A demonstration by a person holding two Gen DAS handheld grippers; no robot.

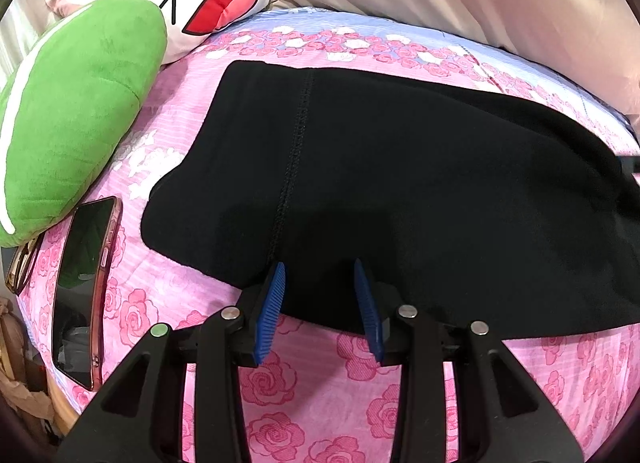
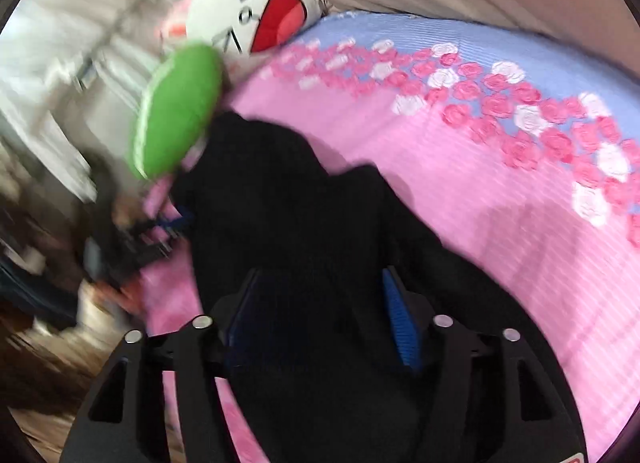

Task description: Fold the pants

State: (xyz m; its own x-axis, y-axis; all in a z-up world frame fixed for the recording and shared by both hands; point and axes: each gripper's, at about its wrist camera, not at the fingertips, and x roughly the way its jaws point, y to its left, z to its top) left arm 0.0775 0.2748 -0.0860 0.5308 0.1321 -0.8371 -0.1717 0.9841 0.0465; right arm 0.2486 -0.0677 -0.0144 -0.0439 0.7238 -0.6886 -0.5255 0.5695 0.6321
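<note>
Rose-print bedsheet [image 1: 168, 295], black pants [image 1: 400, 183] edge between both jaws

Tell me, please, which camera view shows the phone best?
The left wrist view. There the phone lies sharp and whole on the pink rose bedsheet, beside the green pillow. The right wrist view is blurred, and I cannot make out the phone in it.

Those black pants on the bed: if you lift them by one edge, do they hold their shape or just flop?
Probably flop: the black pants lie limp, following the flowered bedsheet. They look like soft knit with a stitched seam, so likely light. The matte cloth probably won't slip from ribbed blue fingers.
</note>
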